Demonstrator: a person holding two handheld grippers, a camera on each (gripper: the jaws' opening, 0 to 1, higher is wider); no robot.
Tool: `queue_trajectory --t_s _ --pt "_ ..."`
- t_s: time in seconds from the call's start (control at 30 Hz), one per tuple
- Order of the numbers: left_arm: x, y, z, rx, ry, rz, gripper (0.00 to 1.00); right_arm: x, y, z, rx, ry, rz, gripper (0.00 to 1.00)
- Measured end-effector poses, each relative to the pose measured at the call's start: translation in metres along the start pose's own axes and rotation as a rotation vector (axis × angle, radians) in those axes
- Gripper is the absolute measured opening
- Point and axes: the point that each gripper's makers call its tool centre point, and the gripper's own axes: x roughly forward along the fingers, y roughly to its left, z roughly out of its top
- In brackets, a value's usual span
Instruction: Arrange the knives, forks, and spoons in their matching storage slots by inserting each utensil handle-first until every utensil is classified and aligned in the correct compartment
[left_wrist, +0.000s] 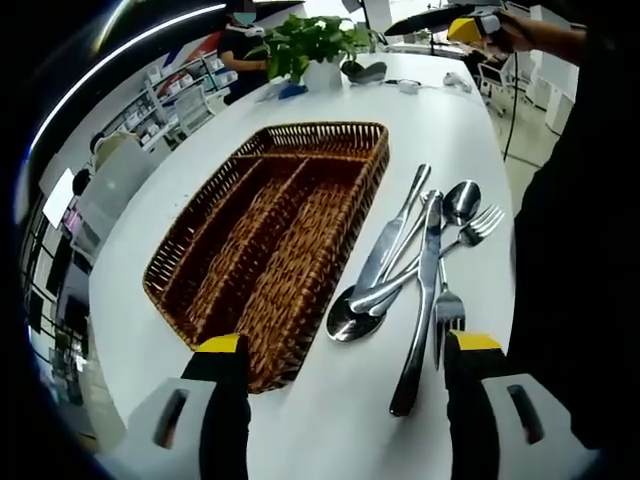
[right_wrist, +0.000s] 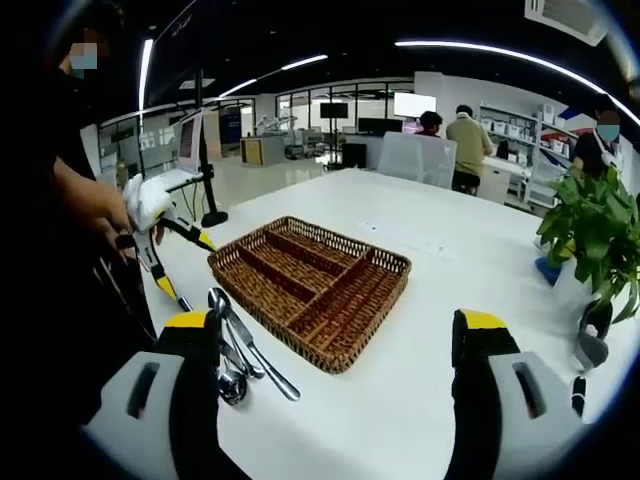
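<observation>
A brown wicker basket (left_wrist: 320, 128) with long slots lies on the white table, and nothing shows in its slots. Right of it lies a loose pile of steel cutlery: a long knife (left_wrist: 420, 310), a second knife (left_wrist: 385, 250), a spoon (left_wrist: 462, 200) and a fork (left_wrist: 482, 222), crossing each other. My left gripper (left_wrist: 348, 343) hovers open over the pile's near end, holding nothing. In the right gripper view the basket (right_wrist: 345, 238) sits in the middle with the cutlery (right_wrist: 245, 355) at its left. My right gripper (right_wrist: 335, 320) is open and bare, well above the table.
A potted plant (left_wrist: 310, 45) (right_wrist: 595, 220) and a small black object (left_wrist: 365, 70) stand at the table's far end. A hand holds the left gripper (right_wrist: 170, 265) by the table's edge. The other gripper (left_wrist: 465, 28) is high at top right. People stand by shelves behind.
</observation>
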Motion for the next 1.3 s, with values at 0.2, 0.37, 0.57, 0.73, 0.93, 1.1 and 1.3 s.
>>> queue_trajectory --t_s 0.2,0.37,0.57,0.73,0.93,1.1,1.3 --pt "0.009 -0.006 -0.008 0.004 0.023 -0.014 0.72 0.000 -0.002 0.005 0.025 -0.021 -0.006 0.99" --pt "0.011 -0.002 -0.005 0.045 0.031 0.019 0.64 -0.001 -0.002 0.005 0.030 -0.024 -0.009 0.99" --pt "0.008 -0.017 0.001 0.053 0.013 -0.038 0.60 -0.006 -0.004 0.001 0.042 -0.026 -0.020 0.98" --pt "0.016 -0.023 -0.009 0.073 0.059 -0.050 0.58 -0.010 -0.006 0.000 0.052 -0.032 -0.019 0.98" --pt "0.013 -0.023 -0.007 0.041 0.070 -0.038 0.58 -0.009 0.004 0.011 0.058 -0.078 0.066 0.98" --pt "0.017 -0.023 -0.008 0.040 -0.007 -0.014 0.59 0.001 0.000 0.012 -0.030 -0.109 -0.023 0.98" --pt "0.010 -0.023 -0.025 -0.028 0.016 -0.022 0.52 -0.002 0.023 -0.003 0.054 -0.044 -0.036 0.97"
